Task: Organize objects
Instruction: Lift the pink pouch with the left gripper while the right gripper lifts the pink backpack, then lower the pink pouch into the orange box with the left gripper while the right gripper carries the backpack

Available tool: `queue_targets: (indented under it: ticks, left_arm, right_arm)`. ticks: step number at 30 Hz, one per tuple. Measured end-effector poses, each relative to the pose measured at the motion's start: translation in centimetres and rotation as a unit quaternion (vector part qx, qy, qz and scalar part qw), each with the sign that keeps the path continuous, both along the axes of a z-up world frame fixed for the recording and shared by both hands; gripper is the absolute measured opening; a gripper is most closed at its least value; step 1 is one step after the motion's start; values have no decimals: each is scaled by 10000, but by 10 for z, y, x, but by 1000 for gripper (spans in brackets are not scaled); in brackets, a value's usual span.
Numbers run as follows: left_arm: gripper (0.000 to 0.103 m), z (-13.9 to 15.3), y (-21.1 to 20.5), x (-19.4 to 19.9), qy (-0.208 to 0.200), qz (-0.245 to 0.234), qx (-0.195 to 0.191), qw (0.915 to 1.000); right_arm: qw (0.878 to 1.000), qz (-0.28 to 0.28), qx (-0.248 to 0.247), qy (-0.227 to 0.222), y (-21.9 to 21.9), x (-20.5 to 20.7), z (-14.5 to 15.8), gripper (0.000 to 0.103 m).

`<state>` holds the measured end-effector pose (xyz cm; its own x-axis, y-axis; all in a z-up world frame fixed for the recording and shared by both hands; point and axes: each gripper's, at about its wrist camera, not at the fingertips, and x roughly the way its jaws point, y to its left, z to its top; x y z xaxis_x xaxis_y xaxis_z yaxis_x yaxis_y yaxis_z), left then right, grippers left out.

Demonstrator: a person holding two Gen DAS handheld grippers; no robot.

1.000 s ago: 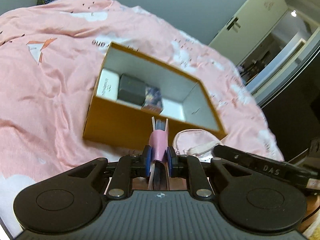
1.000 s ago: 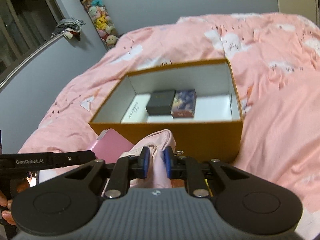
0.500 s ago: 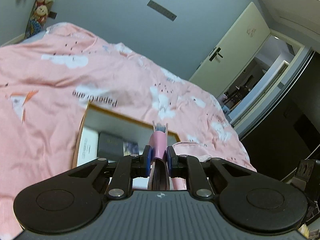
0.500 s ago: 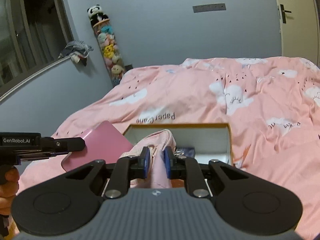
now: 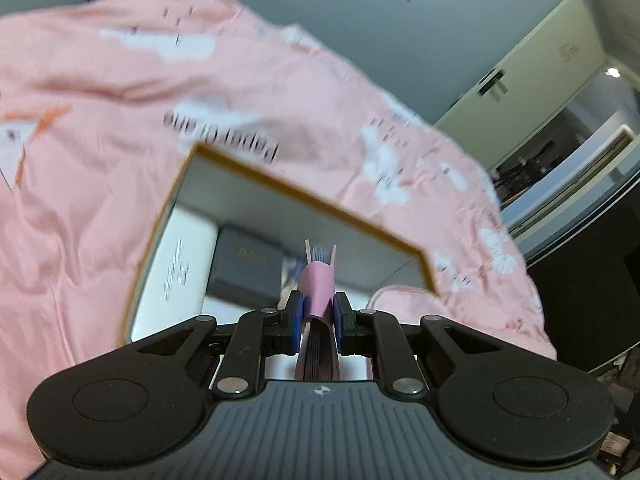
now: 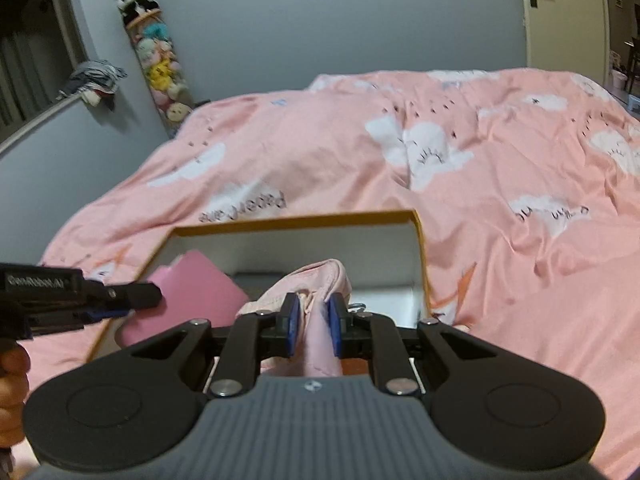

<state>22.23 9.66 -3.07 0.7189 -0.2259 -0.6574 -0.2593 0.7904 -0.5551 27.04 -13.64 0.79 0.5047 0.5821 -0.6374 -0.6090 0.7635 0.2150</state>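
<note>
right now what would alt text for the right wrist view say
The right tool is shut on a soft pale pink fabric pouch, held over an open orange cardboard box with a white inside that sits on a pink cloud-print duvet. At left, the left tool holds a pink-covered notebook over the same box.

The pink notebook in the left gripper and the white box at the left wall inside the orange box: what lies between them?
In the left wrist view, a dark grey box lies between the pink notebook and the white box; a small patterned box peeks beside the notebook.
</note>
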Motion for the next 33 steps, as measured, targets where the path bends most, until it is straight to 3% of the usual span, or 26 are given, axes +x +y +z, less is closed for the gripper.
queue_targets:
  ticks: [9,19,24,27,30,33]
  left_arm:
    - [17,-44,-6,14,645,-22,-66,9979]
    - [18,-49,-18,28,1390,-452,506,9880]
    - [20,-50,-20,29,1695,-475,1064,9786]
    - [20,-49,-17,27,1667,-504,1133,9782]
    - [20,-40,-9,22,1363,-463,984,9847]
    - [20,-22,-2,15,970,-331,1078,9889]
  right_arm:
    - [9995,13,-221,212,7,16,-33,17]
    - [9990,48,-301,327,12,19,-47,17]
    - [9991,112,-301,261,14,17,-45,17]
    - [9992,171,-292,232,15,15,-45,17]
    - [9993,228,-269,159,16,12,-42,17]
    - [9993,329,-102,113,18,9,-37,17]
